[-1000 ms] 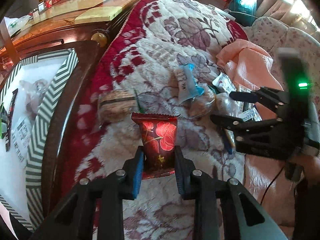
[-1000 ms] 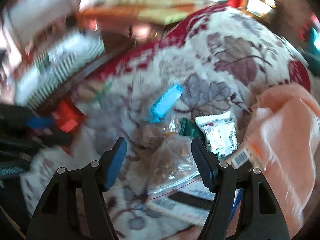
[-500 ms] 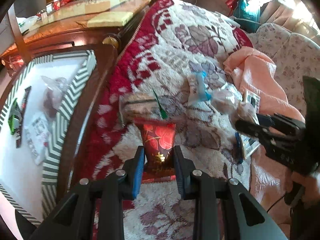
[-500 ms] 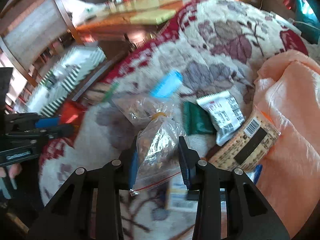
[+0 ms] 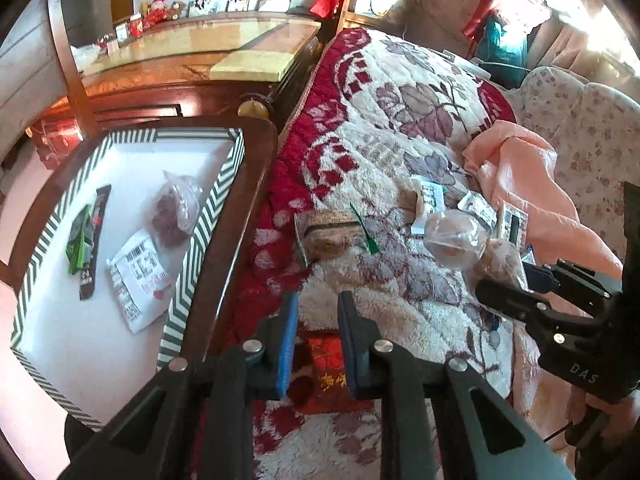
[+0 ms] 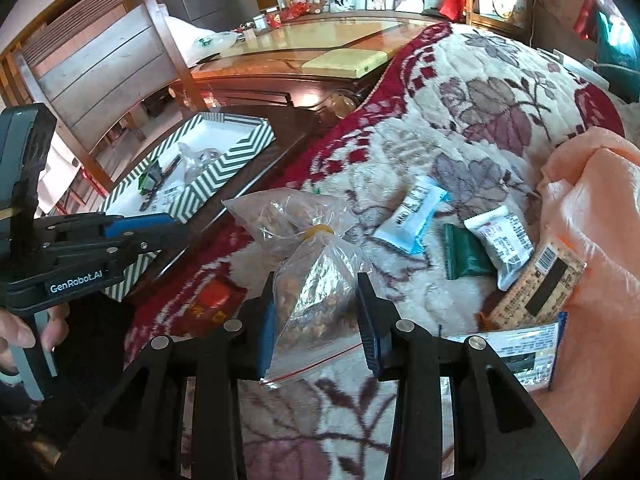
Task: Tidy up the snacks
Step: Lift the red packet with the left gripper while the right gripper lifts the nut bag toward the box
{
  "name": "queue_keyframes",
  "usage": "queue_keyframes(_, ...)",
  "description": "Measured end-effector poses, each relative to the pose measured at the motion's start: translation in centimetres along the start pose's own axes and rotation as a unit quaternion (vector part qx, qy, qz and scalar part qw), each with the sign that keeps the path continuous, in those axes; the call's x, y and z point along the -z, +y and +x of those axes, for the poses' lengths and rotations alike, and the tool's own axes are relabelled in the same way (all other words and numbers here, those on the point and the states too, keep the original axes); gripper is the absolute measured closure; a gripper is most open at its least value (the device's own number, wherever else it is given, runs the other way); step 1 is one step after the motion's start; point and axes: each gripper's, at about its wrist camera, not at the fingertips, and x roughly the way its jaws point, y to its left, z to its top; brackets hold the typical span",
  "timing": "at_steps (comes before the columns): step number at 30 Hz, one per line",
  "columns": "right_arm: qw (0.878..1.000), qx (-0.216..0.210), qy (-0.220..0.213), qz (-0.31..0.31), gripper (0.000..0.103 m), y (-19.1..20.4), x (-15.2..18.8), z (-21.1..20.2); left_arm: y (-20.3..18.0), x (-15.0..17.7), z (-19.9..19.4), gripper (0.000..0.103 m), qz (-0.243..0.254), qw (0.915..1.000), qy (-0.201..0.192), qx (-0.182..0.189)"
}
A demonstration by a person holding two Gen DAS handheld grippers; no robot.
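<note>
Right gripper (image 6: 316, 316) just clenched its jaws on the clear nut bag (image 6: 316, 280); left gripper (image 5: 316, 340) jaws were closing, red packet (image 5: 326, 376) slipping low, so one more snack was box-bound.

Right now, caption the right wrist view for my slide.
Right hand-held gripper grips a clear snack bag above a floral blanket strewn with snacks.

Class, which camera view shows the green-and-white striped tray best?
The left wrist view: the striped tray lies nearly top-down, its white floor and snack packets plain. The right wrist view shows the tray smaller, at a slant, partly behind the left gripper.
</note>
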Motion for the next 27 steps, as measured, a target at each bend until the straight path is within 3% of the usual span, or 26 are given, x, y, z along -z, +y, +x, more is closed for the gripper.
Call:
queue_keyframes(4,1.000,0.003,-0.001,0.004,0.068,-0.1,0.1,-0.5,0.0,1.0,0.6,0.079,-0.005,0.9996,0.022,0.020)
queue_keyframes(5,1.000,0.001,-0.003,0.011,0.068,-0.4,0.4,-0.6,-0.3,1.4,0.9,0.073,0.000,0.9994,0.029,0.019)
queue_keyframes(8,1.000,-0.004,-0.001,0.023,0.068,-1.0,0.9,-0.6,-0.7,2.7,2.2,0.037,-0.001,0.9986,0.052,0.010)
queue_keyframes(14,1.000,-0.006,0.007,0.026,0.068,-1.1,1.6,-0.3,-1.7,4.9,5.9,0.037,0.015,0.9945,0.103,0.010)
queue_keyframes(15,1.000,-0.007,0.008,0.026,0.068,-1.0,1.6,-0.1,-1.6,5.2,6.6,0.046,0.012,0.9932,0.115,0.007)
queue_keyframes(18,1.000,-0.011,0.009,0.018,0.068,-0.4,1.5,0.0,-1.0,5.5,6.6,0.054,0.003,0.9942,0.107,0.010)
queue_keyframes(25,1.000,-0.020,-0.001,-0.001,0.068,1.4,0.3,-0.3,0.2,3.7,2.8,0.059,-0.007,0.9992,0.039,0.003)
queue_keyframes(27,1.000,-0.022,-0.005,-0.009,0.068,2.1,-0.1,-0.4,0.6,3.5,2.1,0.099,-0.005,0.9995,0.030,-0.003)
